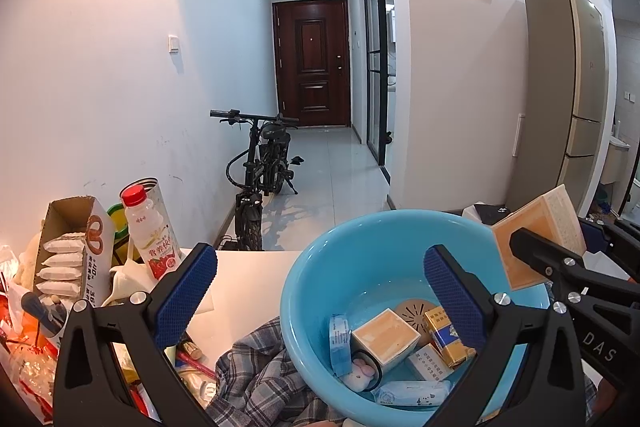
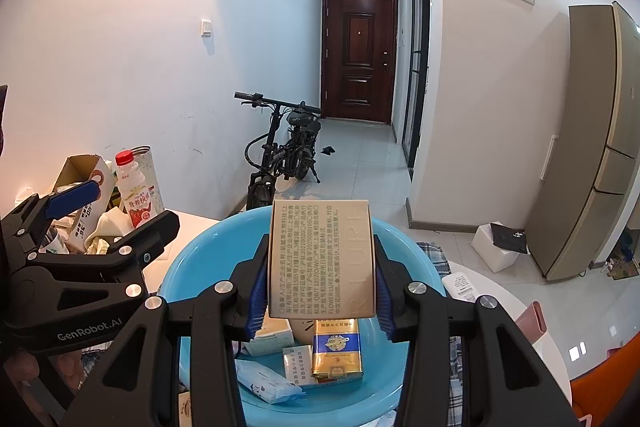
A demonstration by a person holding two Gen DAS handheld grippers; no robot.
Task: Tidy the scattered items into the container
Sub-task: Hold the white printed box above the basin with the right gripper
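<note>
Right gripper (image 2: pixel 322 267) clamping beige box (image 2: pixel 322 259) over blue basin (image 2: pixel 192 267) (contents half hidden), left gripper (image 1: pixel 320 291) agape.

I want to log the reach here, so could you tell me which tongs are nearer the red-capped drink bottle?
Left. The left tongs hang open just right of the red-capped drink bottle; the right tongs grip a tan box over the blue basin.
</note>
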